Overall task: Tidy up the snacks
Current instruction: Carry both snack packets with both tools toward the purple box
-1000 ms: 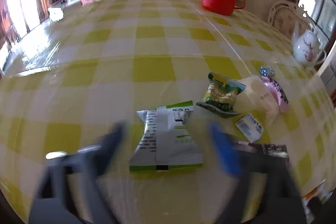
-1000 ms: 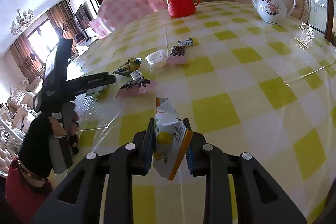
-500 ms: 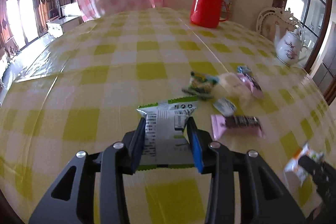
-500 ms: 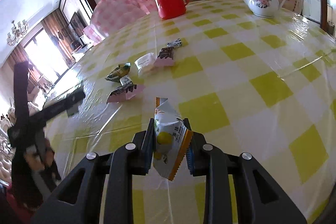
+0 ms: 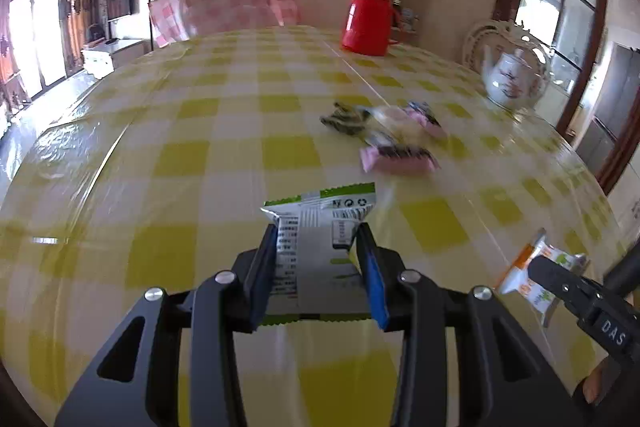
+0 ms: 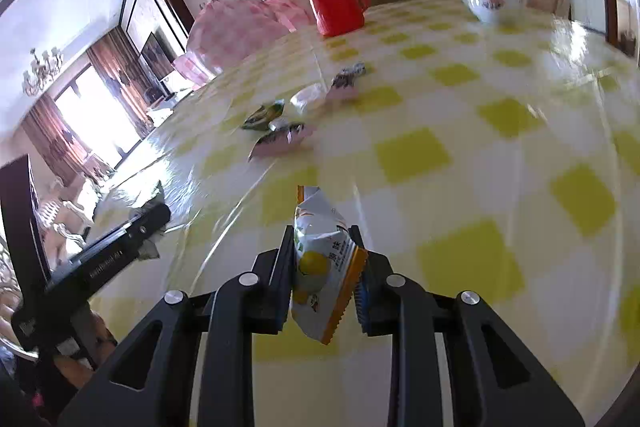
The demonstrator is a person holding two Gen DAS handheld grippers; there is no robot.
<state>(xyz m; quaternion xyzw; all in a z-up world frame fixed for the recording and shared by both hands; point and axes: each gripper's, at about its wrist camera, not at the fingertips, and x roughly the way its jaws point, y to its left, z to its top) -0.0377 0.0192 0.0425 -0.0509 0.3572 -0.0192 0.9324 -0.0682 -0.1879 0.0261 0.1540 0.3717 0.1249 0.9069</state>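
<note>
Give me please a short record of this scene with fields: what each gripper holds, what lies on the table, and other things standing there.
left gripper: shut on green-white packet
right gripper: shut on orange-white packet
table: yellow-white checked cloth under a shiny cover
loose snacks: pink packet, dark green packet, pale packet, a few more, blurred
standing far side: red thermos, white teapot
task state: cluster not yet sorted
</note>
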